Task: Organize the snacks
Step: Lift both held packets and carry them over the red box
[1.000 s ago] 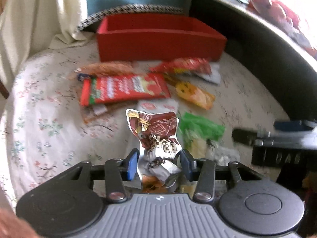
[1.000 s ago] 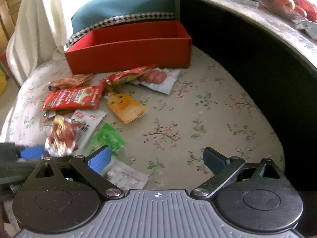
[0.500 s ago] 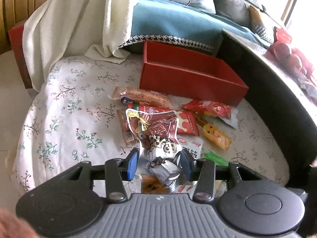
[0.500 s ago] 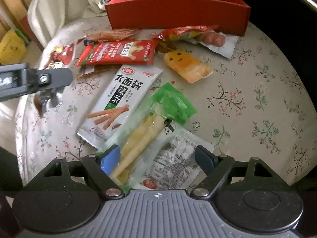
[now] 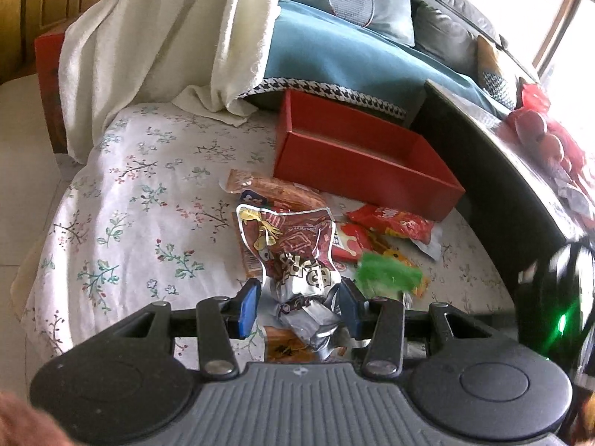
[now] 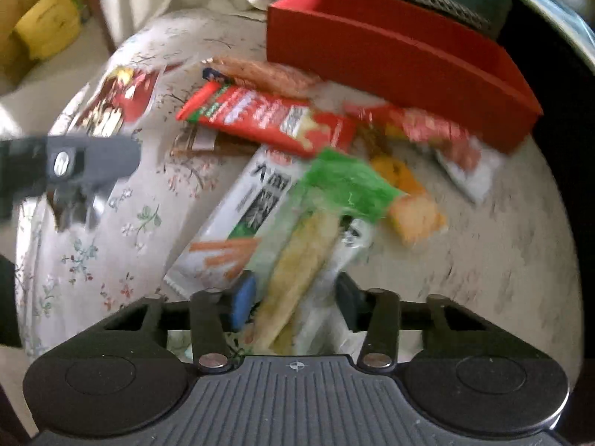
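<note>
My left gripper (image 5: 299,306) is shut on a crumpled dark red foil snack packet (image 5: 293,245), held above the floral cloth (image 5: 130,204). My right gripper (image 6: 293,303) is shut on a clear packet with a green top and a yellow strip inside (image 6: 334,189); its lower end sits between the pads. The same green packet (image 5: 386,277) shows blurred in the left wrist view. An open red box (image 5: 372,174) stands beyond both, and is seen again as the red box (image 6: 390,59). Several snacks lie in front of it: a long red packet (image 6: 267,119) and a white packet (image 6: 238,230).
An orange packet (image 6: 412,204), a red-and-white packet (image 6: 446,137) and a brown packet (image 6: 260,74) lie near the box. A black curved table edge (image 5: 502,156) rises on the right. A white towel (image 5: 156,37) and blue cushion (image 5: 353,63) lie behind.
The right gripper moved over the green packet and closed on it. The left gripper rose and drew back with the dark red packet, still gripped.
</note>
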Motion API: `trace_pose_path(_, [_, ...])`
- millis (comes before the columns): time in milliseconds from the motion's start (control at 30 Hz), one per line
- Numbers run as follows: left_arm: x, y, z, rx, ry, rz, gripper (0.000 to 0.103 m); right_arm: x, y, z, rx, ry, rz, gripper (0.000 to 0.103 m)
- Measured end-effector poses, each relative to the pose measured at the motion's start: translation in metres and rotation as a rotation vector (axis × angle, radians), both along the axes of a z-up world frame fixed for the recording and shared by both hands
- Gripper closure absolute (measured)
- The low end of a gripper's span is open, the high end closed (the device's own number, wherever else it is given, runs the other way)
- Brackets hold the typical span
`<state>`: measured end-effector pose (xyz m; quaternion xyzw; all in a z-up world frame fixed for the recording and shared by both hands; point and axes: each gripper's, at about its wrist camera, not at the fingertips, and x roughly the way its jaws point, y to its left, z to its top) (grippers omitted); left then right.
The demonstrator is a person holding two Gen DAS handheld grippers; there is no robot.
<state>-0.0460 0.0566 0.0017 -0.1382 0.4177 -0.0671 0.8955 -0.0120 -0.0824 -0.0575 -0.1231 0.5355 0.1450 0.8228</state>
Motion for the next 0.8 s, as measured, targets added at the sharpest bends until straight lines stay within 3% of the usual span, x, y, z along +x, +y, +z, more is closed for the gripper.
trace_pose_path(100, [0.000, 0.003, 0.000, -0.011, 0.002, 0.008, 0.064, 0.000, -0.005, 0.016, 0.048, -0.016, 0.045, 0.074])
trace_pose_path(167, [0.001, 0.004, -0.001, -0.023, 0.010, 0.011, 0.064, 0.000, -0.009, 0.017, 0.061, -0.009, 0.009, 0.075])
trace_pose_path(333, [0.002, -0.001, -0.002, -0.016, 0.016, -0.008, 0.064, 0.001, -0.017, 0.006, 0.126, -0.005, -0.089, 0.064])
trace_pose_path(400, [0.003, -0.001, -0.004, -0.012, 0.022, -0.008, 0.064, 0.000, -0.019, 0.003, 0.107, 0.002, -0.136, 0.030])
trace_pose_path(433, [0.003, 0.000, -0.004, -0.013, 0.026, -0.004, 0.064, -0.004, -0.019, 0.002, 0.109, -0.002, -0.145, 0.027])
trace_pose_path(533, [0.003, 0.001, -0.006, -0.014, 0.031, 0.004, 0.064, -0.013, -0.018, 0.002, 0.183, 0.012, -0.165, 0.025])
trace_pose_path(600, [0.004, 0.001, -0.006, -0.014, 0.034, 0.004, 0.064, -0.016, -0.011, 0.002, 0.205, 0.014, -0.164, 0.017])
trace_pose_path(700, [0.005, 0.000, -0.006, -0.012, 0.033, -0.001, 0.064, -0.022, 0.009, -0.009, 0.117, 0.026, -0.088, 0.018])
trace_pose_path(733, [0.005, 0.000, -0.006, -0.012, 0.034, 0.001, 0.064, -0.026, 0.013, -0.013, 0.067, -0.010, -0.073, 0.019])
trace_pose_path(800, [0.005, 0.003, -0.007, -0.015, 0.036, 0.007, 0.064, -0.027, 0.009, -0.018, 0.058, 0.012, -0.074, 0.027])
